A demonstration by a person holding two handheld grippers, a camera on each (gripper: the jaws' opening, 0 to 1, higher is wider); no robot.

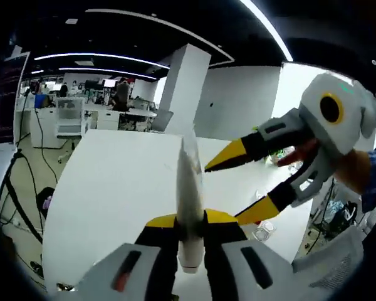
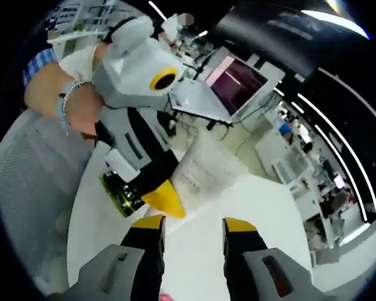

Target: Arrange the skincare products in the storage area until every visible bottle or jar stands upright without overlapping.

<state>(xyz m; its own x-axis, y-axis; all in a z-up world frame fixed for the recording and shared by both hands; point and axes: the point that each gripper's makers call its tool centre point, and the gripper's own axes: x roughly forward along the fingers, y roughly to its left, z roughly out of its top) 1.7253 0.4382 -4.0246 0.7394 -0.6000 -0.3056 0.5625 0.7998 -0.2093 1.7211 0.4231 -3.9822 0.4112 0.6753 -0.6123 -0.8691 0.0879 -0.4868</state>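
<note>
Two grippers over white table (image 1: 113, 188): left gripper (image 1: 189, 221) clamps a pale tube (image 1: 189, 188), probably a squeeze tube, for repositioning; right gripper (image 2: 193, 224) gapes wide, ready nearby.

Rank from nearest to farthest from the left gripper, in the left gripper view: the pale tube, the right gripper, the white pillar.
1. Pale tube: clamped between the left gripper's jaws.
2. Right gripper: open, reaching in from the right over the white table.
3. White pillar: beyond the table's far edge.
</note>
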